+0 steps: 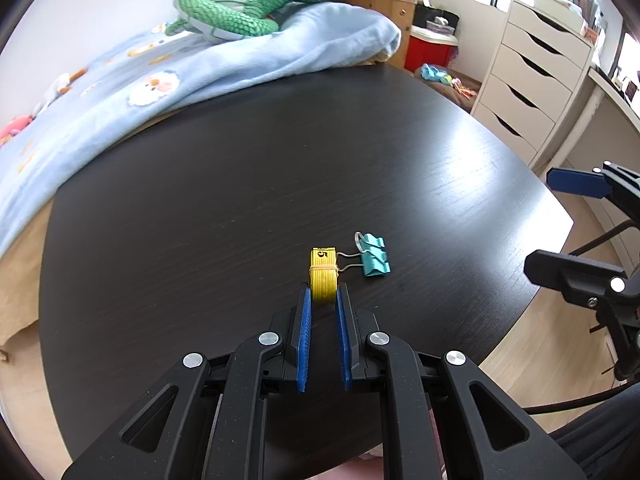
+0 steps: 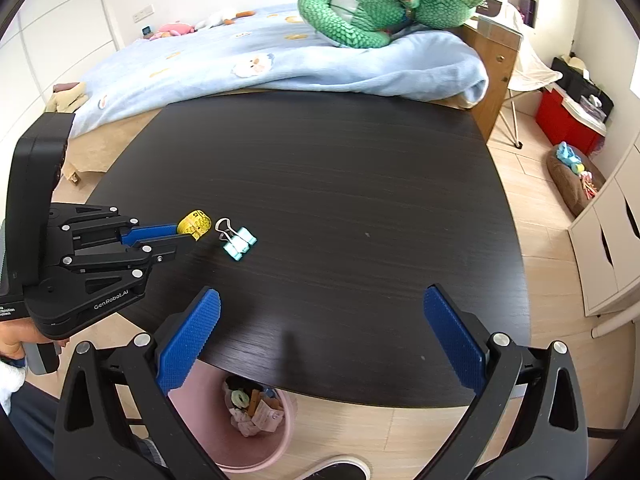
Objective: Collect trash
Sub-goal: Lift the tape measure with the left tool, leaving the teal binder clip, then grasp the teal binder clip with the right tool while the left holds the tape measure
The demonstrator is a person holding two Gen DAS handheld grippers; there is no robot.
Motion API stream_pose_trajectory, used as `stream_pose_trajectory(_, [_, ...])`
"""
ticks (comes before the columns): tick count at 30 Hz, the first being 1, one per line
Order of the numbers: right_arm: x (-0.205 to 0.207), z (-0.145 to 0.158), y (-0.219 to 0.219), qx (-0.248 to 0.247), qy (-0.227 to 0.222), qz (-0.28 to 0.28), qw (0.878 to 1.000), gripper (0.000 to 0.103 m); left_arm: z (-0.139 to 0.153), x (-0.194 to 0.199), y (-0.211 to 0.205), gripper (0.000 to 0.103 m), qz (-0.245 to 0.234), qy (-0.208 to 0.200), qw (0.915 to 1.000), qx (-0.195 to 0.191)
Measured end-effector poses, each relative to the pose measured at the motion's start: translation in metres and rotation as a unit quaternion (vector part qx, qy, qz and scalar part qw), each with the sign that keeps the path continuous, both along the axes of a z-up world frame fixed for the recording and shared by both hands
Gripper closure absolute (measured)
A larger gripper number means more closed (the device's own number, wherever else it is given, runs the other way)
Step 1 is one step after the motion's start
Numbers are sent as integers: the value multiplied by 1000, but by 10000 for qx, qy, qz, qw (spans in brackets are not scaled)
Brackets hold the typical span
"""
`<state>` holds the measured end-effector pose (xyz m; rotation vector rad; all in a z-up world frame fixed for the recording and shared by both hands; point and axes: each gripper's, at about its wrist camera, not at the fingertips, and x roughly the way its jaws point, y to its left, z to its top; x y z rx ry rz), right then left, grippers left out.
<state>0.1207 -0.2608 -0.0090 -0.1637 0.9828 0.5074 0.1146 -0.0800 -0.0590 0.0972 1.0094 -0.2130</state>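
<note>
A rolled yellow tape measure (image 1: 323, 276) bound with a rubber band sits on the dark table (image 1: 240, 184). My left gripper (image 1: 323, 294) is closed around its near end; it also shows in the right wrist view (image 2: 188, 234), holding the yellow roll (image 2: 195, 222). A teal binder clip (image 1: 374, 258) lies just right of the roll, its wire handle touching it; the clip also shows in the right wrist view (image 2: 239, 243). My right gripper (image 2: 322, 304) is wide open and empty over the table's near edge. A pink trash bin (image 2: 256, 420) with crumpled wrappers stands on the floor below that edge.
A bed with a light blue blanket (image 2: 280, 60) and a green plush (image 2: 372, 12) borders the table's far side. A white drawer unit (image 1: 536, 76) stands at the right. A brown pet cushion (image 2: 572, 184) and a red box (image 2: 564, 120) are on the floor.
</note>
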Motion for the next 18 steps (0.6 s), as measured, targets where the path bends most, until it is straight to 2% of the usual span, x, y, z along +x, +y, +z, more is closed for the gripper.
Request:
stream_pose_trajectory(10, [17, -2, 34, 33, 235, 327, 9992, 3, 12, -12, 29, 91, 295, -93, 9995, -90])
stream_pose_trajectory(18, [40, -18, 62, -251, 546, 887, 9942, 3, 15, -21, 55, 91, 482, -86, 9987, -146])
